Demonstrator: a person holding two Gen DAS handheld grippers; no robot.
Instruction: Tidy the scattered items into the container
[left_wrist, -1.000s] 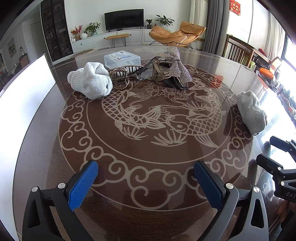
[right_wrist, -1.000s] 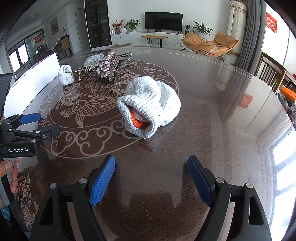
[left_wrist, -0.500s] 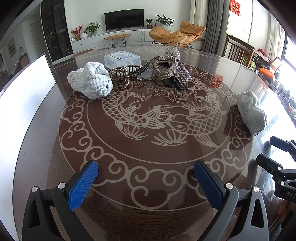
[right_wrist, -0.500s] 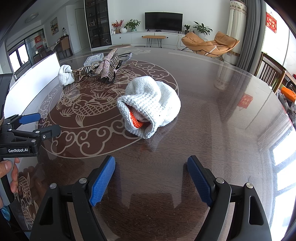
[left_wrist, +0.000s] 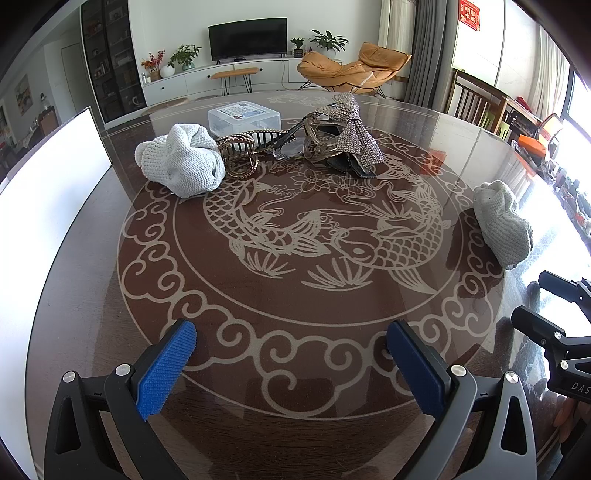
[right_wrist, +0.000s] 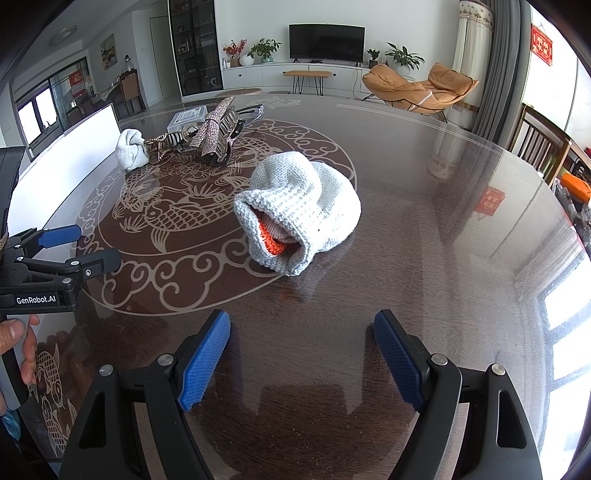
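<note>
Living-room furniture, a television and an orange lounge chair, sits behind a round dark table (left_wrist: 74, 295) etched with a koi design. Nothing has shifted over the last second: both claws hang where they were, and every item lies as it did, so the tidying has not yet started.

The left claw (left_wrist: 291, 365) is spread wide over bare tabletop, holding nothing. The right claw (right_wrist: 301, 358) is likewise apart and empty, aimed at the near knitted hat (right_wrist: 299, 210), whose opening shows an orange lining.

At the far side a second knitted hat (left_wrist: 181, 162) touches a gold hair claw clip (left_wrist: 238, 155), beside a rhinestone bow clip (left_wrist: 347, 136). The clear lidded plastic box (left_wrist: 243, 116) stands just behind them, lid still on. My guess is the right claw takes the near hat first.
</note>
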